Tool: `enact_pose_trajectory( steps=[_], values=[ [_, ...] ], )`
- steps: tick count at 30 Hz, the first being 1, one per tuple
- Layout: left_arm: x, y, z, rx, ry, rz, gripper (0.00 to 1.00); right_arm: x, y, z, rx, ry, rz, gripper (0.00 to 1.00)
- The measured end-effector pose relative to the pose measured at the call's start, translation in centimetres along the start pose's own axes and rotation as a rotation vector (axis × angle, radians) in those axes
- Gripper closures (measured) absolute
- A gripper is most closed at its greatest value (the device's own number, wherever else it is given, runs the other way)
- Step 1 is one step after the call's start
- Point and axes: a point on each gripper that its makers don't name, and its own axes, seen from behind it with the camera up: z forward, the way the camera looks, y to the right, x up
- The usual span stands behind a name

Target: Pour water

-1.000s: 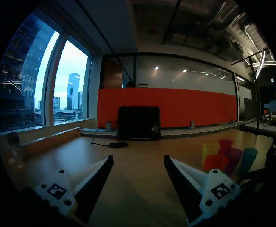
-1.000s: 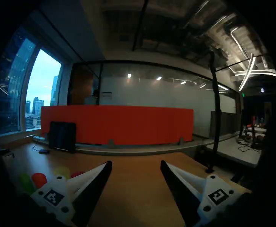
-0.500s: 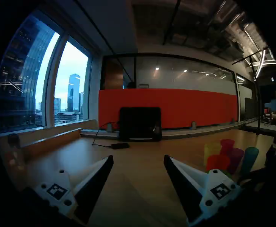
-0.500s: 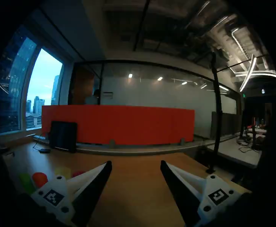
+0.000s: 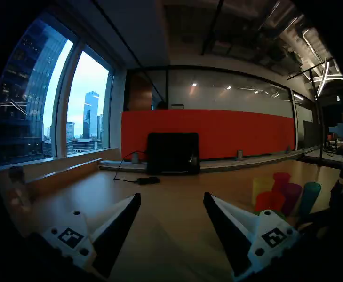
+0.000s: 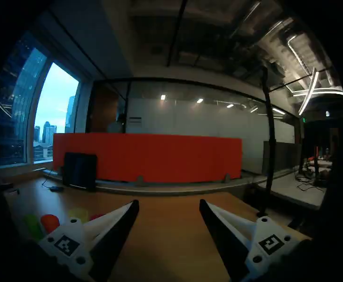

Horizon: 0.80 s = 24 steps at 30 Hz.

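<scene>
Coloured plastic cups (image 5: 291, 195) stand upright, bunched together, right of right finger (image 5: 232, 225). Blurry clear capped bottle (image 5: 17, 188) upright, far left of left finger (image 5: 112, 225).

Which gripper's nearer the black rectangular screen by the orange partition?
Left. The left gripper faces the black rectangular screen dead ahead; the right gripper sees it smaller, to its left.

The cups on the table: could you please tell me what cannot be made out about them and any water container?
- Cups, left gripper view: bases hidden behind the left gripper's finger; contents unseen from this low angle.
- Cups, right gripper view: lower parts hidden behind the right gripper's finger.
- Clear object at the left gripper view's left edge: too dim and distorted to identify.
</scene>
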Motion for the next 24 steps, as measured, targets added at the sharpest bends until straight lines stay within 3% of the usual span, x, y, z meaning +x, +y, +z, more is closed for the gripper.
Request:
enact_pose_trajectory(
  steps=[14, 24],
  values=[
    [0.0, 0.1, 0.1, 0.0, 0.0, 0.0, 0.01, 0.3, -0.1, -0.3, 0.052, 0.045, -0.004, 0.01],
    [0.0, 0.1, 0.0, 0.0, 0.0, 0.0, 0.01, -2.5, -0.5, 0.5, 0.071, 0.035, 0.01, 0.01]
  ],
)
